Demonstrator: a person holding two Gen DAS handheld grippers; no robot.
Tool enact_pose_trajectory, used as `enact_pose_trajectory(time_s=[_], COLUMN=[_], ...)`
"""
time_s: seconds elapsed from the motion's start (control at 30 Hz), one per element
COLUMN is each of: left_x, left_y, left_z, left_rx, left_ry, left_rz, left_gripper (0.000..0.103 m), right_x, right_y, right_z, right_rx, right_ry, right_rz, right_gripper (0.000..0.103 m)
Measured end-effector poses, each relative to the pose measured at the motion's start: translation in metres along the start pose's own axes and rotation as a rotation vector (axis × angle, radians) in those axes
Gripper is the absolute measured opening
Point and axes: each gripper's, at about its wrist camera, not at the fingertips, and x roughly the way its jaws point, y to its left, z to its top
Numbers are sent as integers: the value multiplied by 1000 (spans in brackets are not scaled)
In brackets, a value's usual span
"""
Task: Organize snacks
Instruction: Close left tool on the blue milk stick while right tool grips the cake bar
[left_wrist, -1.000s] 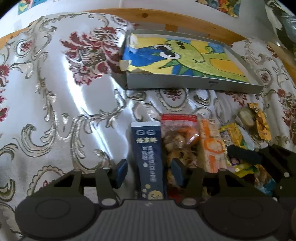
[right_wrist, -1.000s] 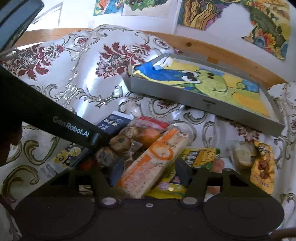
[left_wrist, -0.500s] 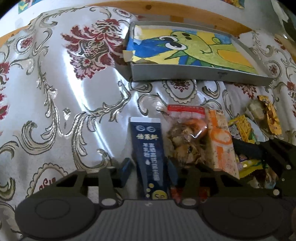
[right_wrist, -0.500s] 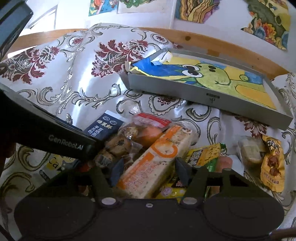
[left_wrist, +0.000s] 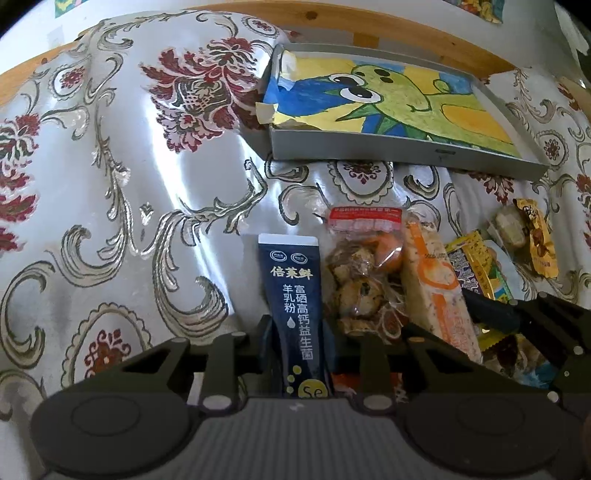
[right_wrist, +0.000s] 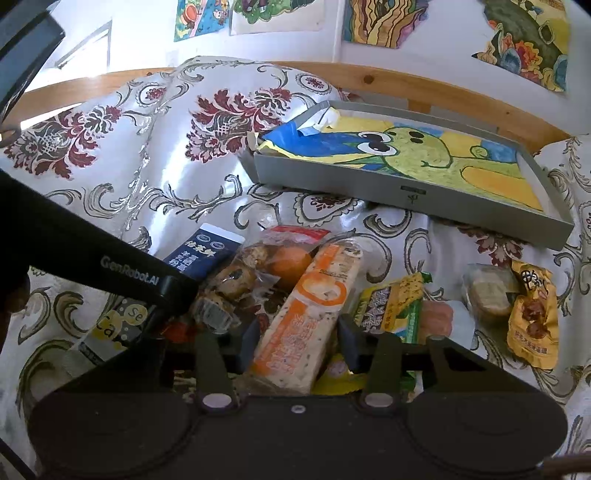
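A dark blue sachet (left_wrist: 291, 280) with white writing lies lengthwise on the floral cloth, and my left gripper (left_wrist: 297, 332) is shut on its near half. Right of it sit a clear bag of cookies (left_wrist: 362, 273) and an orange-and-white cracker packet (left_wrist: 432, 288). In the right wrist view that cracker packet (right_wrist: 314, 306) lies between the fingers of my right gripper (right_wrist: 299, 339). The jaws are open, with a thin gap at each side of the packet. The blue sachet (right_wrist: 203, 251) is partly hidden under the left tool's black housing (right_wrist: 129, 273).
A shallow grey tray (left_wrist: 406, 151) lined with a frog drawing stands behind the snacks, in front of a wooden rail. A yellow-green packet (right_wrist: 395, 306), a clear-wrapped cake (right_wrist: 487, 288) and a yellow-brown packet (right_wrist: 532, 317) lie to the right. Bare cloth spreads to the left.
My left jaws have closed from wide apart onto the blue sachet. My right jaws have narrowed around the cracker packet. Both cameras have tilted slightly.
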Motion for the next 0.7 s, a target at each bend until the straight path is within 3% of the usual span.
enact_pose_trajectory(time_s=[0.33,0.7], left_x=[-17,-31], left_y=[3,-9], left_z=[-2,-2], left_rx=[-59,-79], left_ry=[-15,-52], left_rz=[14,-6], left_gripper=[29,29], right_x=[-24,-38], right_y=[-6,13], right_z=[-3,-23], right_rx=[-79,-464], right_ry=[1,-72], right_rz=[-10,-155], right_gripper=[39,35])
